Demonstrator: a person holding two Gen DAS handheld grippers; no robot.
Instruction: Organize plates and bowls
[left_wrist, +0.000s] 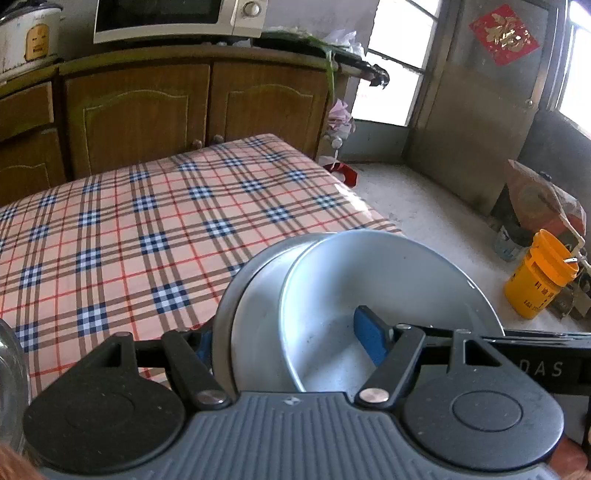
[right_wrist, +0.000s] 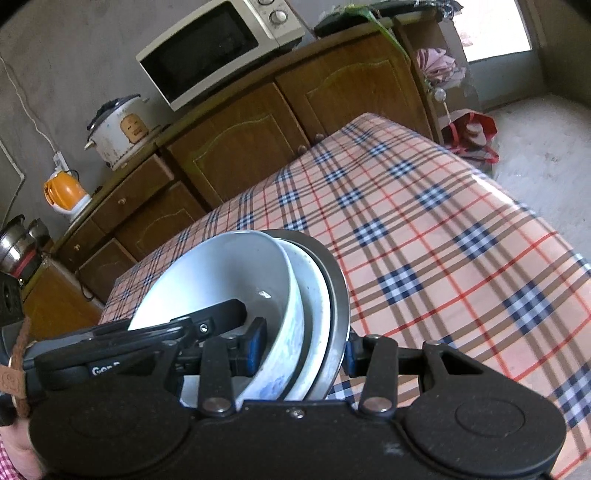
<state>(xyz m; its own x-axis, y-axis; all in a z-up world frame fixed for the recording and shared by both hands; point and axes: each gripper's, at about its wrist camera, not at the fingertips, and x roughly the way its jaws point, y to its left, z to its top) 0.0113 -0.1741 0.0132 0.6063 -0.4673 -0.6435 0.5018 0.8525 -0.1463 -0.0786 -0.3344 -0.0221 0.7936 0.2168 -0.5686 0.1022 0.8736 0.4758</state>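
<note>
A stack of a white bowl (left_wrist: 388, 280), a white plate (left_wrist: 255, 332) and a grey metal plate (left_wrist: 225, 306) is held on edge above the plaid table (left_wrist: 147, 221). My left gripper (left_wrist: 288, 339) is shut on the stack's rim, one blue pad inside the bowl (left_wrist: 369, 332). In the right wrist view my right gripper (right_wrist: 303, 350) is shut on the same stack: the bowl (right_wrist: 221, 273), the white plate (right_wrist: 314, 295) and the metal plate (right_wrist: 338, 280). The other gripper's black finger (right_wrist: 218, 314) reaches into the bowl from the left.
A wooden cabinet (right_wrist: 258, 140) with a microwave (right_wrist: 214, 48), a rice cooker (right_wrist: 118, 129) and an orange kettle (right_wrist: 62, 192) stands behind the table. A yellow bucket (left_wrist: 535, 277) is on the floor at right. A glass rim (left_wrist: 11, 369) shows at left.
</note>
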